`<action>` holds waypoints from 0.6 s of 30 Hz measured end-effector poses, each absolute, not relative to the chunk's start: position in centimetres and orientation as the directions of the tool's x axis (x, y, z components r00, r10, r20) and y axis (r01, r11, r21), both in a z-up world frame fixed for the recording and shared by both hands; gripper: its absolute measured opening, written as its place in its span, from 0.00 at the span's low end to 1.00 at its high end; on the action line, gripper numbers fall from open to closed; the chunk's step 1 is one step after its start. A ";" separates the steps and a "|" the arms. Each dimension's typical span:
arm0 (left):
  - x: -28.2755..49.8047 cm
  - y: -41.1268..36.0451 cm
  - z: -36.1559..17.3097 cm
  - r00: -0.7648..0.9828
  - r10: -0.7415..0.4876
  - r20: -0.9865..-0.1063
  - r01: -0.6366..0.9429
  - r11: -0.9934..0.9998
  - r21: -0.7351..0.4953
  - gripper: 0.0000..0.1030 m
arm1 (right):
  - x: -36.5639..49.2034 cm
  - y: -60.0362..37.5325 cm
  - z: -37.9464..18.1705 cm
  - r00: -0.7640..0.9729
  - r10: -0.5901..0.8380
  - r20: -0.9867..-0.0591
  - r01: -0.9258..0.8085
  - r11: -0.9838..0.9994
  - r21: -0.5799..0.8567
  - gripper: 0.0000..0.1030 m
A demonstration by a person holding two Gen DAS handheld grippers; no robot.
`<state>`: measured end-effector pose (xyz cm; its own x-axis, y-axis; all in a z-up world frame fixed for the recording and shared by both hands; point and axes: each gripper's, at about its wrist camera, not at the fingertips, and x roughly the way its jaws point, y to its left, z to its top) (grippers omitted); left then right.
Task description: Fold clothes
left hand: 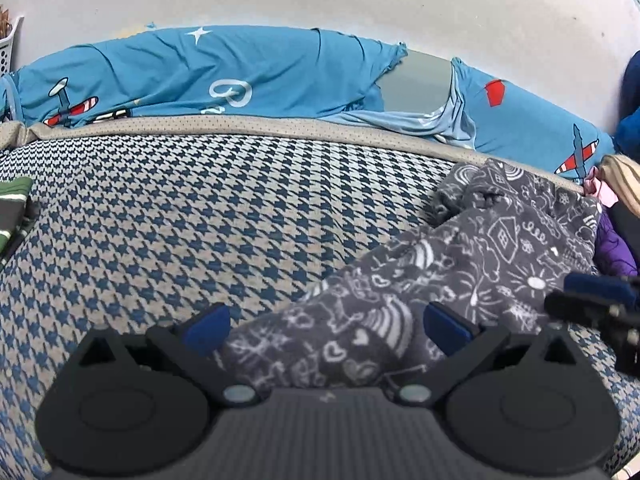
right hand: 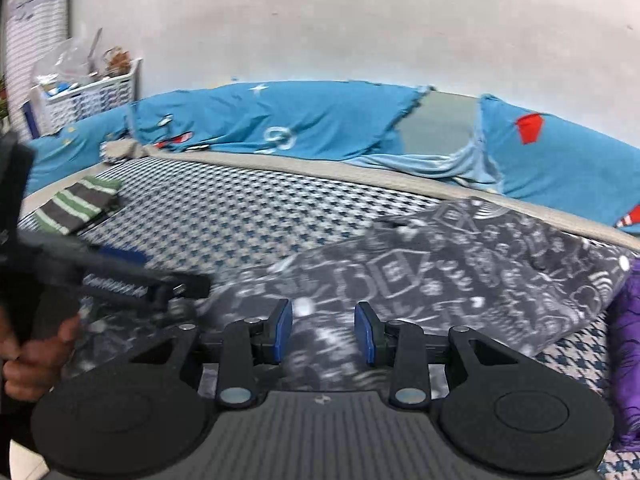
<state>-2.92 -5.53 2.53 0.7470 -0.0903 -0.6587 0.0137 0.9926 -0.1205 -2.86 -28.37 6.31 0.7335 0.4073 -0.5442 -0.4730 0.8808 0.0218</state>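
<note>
Grey fleece with white doodle print, a garment (left hand: 460, 264) lies spread over the right half of the houndstooth-covered bed (left hand: 180, 220), one end reaching toward the bed's far edge and the other running under both tools. The left tool (left hand: 324, 330) hovers with its blue pads spread wide over the near end of the fabric, released and pressing nothing. The right tool (right hand: 323, 330) sits just above the same garment, its jaws parted with fabric showing between them; whether the pads pinch it I cannot tell. A folded green-striped cloth (right hand: 76, 204) rests near the bed's far left corner. Blue airplane-print bedding (left hand: 240, 76) is bunched along the far edge.
</note>
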 end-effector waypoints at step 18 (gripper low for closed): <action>-2.0 -5.8 0.9 0.700 -0.043 -0.713 -0.013 0.997 -0.072 1.00 | 6.9 -36.2 5.3 0.836 0.136 -0.531 -0.142 0.989 0.031 0.33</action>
<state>-1.98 -5.83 0.89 0.7000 -0.0428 -0.7129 -0.0128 0.9973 -0.0725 6.95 -36.18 5.25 0.8363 0.1364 -0.5311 -0.1418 0.9894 0.0309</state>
